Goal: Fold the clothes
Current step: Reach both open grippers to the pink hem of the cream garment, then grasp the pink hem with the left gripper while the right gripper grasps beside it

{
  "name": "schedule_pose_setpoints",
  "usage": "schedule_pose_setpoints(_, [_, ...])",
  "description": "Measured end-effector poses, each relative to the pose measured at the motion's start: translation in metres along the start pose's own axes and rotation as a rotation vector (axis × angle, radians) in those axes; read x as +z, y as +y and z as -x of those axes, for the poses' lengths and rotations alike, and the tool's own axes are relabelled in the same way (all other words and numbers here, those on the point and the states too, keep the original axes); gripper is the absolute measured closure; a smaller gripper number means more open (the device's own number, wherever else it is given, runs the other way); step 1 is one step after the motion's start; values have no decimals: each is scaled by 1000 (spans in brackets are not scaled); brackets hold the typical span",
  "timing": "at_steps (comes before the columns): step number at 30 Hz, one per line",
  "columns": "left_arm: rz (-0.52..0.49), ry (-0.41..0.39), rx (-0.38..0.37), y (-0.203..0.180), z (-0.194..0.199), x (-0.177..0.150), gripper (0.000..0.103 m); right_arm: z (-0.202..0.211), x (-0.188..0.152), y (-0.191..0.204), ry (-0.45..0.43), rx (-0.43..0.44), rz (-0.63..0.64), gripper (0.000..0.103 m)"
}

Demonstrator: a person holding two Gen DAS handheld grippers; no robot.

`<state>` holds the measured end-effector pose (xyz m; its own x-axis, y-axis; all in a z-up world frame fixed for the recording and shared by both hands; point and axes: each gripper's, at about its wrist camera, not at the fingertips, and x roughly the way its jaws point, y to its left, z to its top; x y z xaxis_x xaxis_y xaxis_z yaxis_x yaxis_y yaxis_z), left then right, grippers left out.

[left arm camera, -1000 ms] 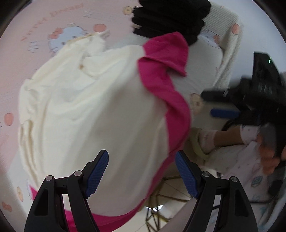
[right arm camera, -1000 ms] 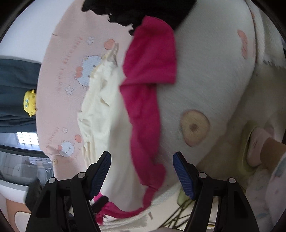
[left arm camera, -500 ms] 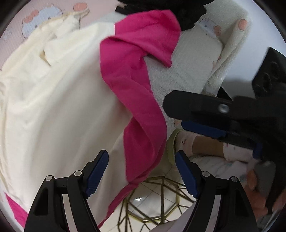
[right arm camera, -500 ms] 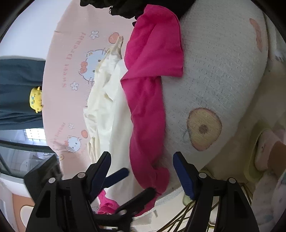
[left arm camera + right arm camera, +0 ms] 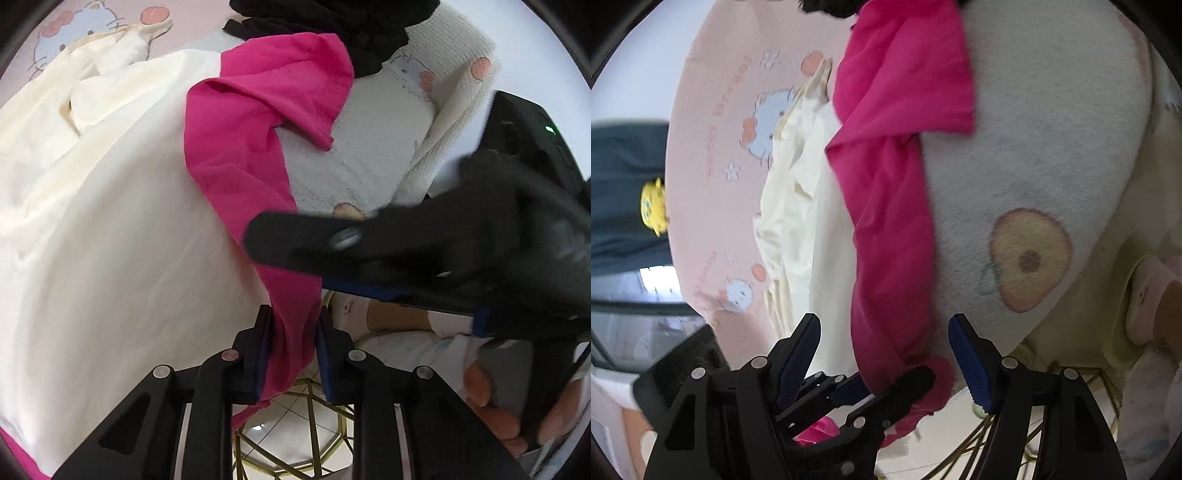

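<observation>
Garment: a cream garment (image 5: 110,229) with a pink band (image 5: 236,155) along its edge lies spread on a padded surface (image 5: 354,162) covered by a white and pink cartoon blanket; the near end hangs over the surface's edge.

Long axis: the pink band runs from the far side, where it is folded over near a black pile of clothes (image 5: 332,26), down to the near edge, almost along the line in which both claws point.

Left claw (image 5: 291,350): its jaws have just been closing, and now they pinch the hanging near end of the pink band; the cloth is pressed between the blue pads.

Right claw (image 5: 886,354): spread wide and holding nothing. The pink band passes between its fingers in the right wrist view, but the pads do not touch it.

Which hand is nearer: the left one has the cloth already; the right claw is just beside it, a little farther up the band. I judge it must grip the same edge there, so the two can lift it together.

Containers: none is visible. Below the edge there is only a gold wire frame (image 5: 295,435) on the tiled floor.

Risk: the thin cloth may slip if only one claw pulls.
</observation>
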<state>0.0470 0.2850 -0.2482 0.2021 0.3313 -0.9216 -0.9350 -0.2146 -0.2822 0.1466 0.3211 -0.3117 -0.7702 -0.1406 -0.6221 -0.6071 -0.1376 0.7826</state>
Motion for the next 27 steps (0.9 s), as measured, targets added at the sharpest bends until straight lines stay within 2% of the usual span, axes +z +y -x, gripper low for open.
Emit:
schedule_pose_setpoints(1, [-3,1,-6,-2,0,-1,84,-3,-1,2,7,-16,13,33])
schedule_pose_setpoints(2, [-6,3,-13,-3,0,-2,84,-6,-2,3,13,-46,26,48])
schedule_pose_setpoints(3, [-12,4,-18,-6,0,-3,84,-8,-3,3,18,-76,35,76])
schedule_pose_setpoints(4, [-24,7,-20,-10,-1,-4,84,-10,-5,3,22,-100,40,88])
schedule_pose_setpoints(5, [-37,10,-22,-14,-1,-5,84,-10,-6,2,25,-109,37,93])
schedule_pose_setpoints(8, [-84,16,-15,-28,-4,-10,84,-3,-9,-2,30,-117,25,95])
schedule_pose_setpoints(10, [-119,19,2,-38,-7,-14,84,1,-13,-5,35,-153,29,95])
schedule_pose_setpoints(13, [-131,29,35,-46,-12,-19,84,5,-16,-17,55,-207,-10,95])
schedule_pose_setpoints(15, [-116,20,55,-51,-9,-19,83,7,-17,-25,49,-207,-33,95])
schedule_pose_setpoints(16, [-109,7,66,-53,-5,-19,81,9,-18,-25,43,-184,-24,95])
schedule_pose_setpoints(18, [-104,-23,90,-58,4,-17,62,18,-17,-17,7,-150,22,92])
schedule_pose_setpoints(19, [-107,-51,103,-61,11,-16,41,27,-15,-10,-32,-137,50,86])
schedule_pose_setpoints(20, [-109,-79,113,-64,18,-15,28,34,-14,-3,-69,-121,75,63])
schedule_pose_setpoints(21, [-111,-105,118,-66,25,-14,27,42,-13,1,-106,-99,92,37])
schedule_pose_setpoints(22, [-113,-126,123,-69,31,-12,27,52,-12,4,-149,-71,100,31])
schedule_pose_setpoints(24, [-123,-150,163,-74,37,-9,27,66,-10,4,-203,-33,91,31])
schedule_pose_setpoints(27, [-147,-164,227,-60,43,-4,27,78,-1,1,-224,-31,56,31])
